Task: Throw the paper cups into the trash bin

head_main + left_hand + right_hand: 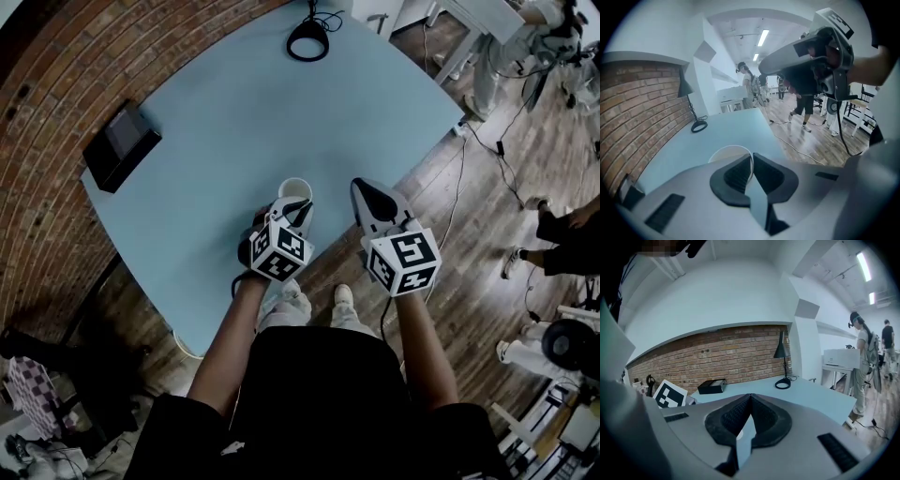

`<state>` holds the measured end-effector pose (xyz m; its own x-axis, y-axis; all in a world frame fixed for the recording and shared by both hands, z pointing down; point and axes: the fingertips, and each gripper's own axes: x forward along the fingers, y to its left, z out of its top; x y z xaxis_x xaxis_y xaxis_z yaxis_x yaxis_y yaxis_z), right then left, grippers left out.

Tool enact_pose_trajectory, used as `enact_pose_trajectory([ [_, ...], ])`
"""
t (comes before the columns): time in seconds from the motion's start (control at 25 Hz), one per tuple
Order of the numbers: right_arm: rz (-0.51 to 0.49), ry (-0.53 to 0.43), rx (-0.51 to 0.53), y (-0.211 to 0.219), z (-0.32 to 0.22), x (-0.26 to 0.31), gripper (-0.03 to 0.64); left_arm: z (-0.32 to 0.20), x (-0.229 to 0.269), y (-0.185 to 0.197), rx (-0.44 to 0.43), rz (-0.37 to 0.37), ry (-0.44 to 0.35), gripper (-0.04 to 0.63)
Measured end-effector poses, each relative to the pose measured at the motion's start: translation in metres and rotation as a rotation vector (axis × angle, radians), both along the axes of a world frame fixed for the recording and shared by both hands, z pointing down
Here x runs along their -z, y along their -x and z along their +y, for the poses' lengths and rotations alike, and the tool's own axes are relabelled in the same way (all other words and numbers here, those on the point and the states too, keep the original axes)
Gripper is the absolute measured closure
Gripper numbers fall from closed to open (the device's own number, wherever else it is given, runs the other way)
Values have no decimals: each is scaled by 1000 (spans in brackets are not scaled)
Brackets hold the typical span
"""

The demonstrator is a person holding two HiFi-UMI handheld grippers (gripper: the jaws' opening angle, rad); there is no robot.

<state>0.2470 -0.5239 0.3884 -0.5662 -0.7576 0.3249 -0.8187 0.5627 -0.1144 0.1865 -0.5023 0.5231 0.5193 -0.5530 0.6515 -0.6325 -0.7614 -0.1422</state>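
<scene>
A white paper cup (293, 190) stands upright on the light blue table (234, 122), close to its near edge. My left gripper (301, 210) is shut on the cup's near-right wall. In the left gripper view the cup's thin rim (731, 151) runs between the two dark pads (738, 174), one inside the cup and one outside. My right gripper (360, 190) hovers just right of the cup over the table's edge. Its jaws are shut with nothing between them (750, 398).
A black box (122, 145) lies at the table's far left by the brick wall. A desk lamp's ring base (307, 42) and cable sit at the far end. People (562, 239) stand on the wooden floor to the right.
</scene>
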Motion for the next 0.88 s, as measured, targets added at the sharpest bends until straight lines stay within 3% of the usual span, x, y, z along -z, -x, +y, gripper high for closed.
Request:
enact_pose_trajectory([
  [0.56,-52,-48,169,6,21,28,612,17,86,2,190,84,-135,568],
  [0.88,-82,-69,285,19,42,36,613,43,115,9,299,88,-200,568],
])
